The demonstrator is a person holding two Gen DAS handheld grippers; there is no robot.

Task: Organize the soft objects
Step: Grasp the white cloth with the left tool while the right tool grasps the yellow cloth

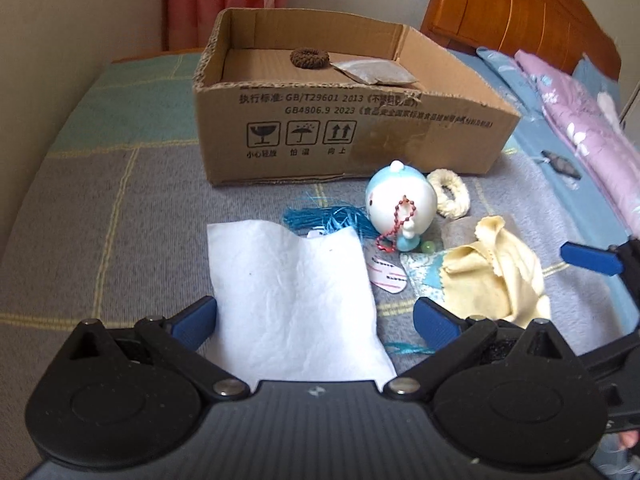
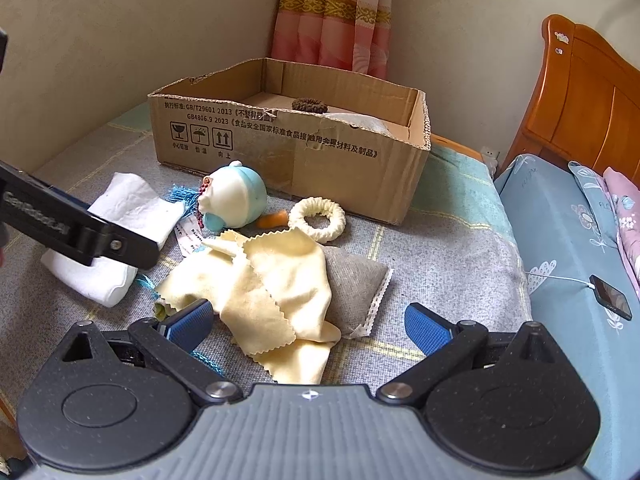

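Observation:
A cardboard box point(image 1: 344, 128) point(image 2: 288, 156) stands on the bed, holding a brown scrunchie point(image 1: 309, 57) point(image 2: 307, 104) and a grey sachet point(image 1: 376, 73). In front lie a white cloth point(image 1: 296, 304) point(image 2: 120, 216), a blue-white plush toy point(image 1: 400, 200) point(image 2: 234, 196), a cream scrunchie point(image 1: 450, 192) point(image 2: 318, 219), a yellow cloth point(image 1: 496, 276) point(image 2: 272, 292) and a grey pouch point(image 2: 356, 288). My left gripper point(image 1: 316, 320) is open, straddling the white cloth's near part. My right gripper point(image 2: 308, 324) is open over the yellow cloth.
A blue tassel point(image 1: 320, 218) and a paper tag point(image 1: 386, 274) lie between the cloths. Folded bedding point(image 1: 576, 120) and a wooden headboard point(image 2: 588, 100) are to the right. A phone point(image 2: 610, 296) on a cable rests on the blue sheet. Pink curtains point(image 2: 332, 16) hang behind the box.

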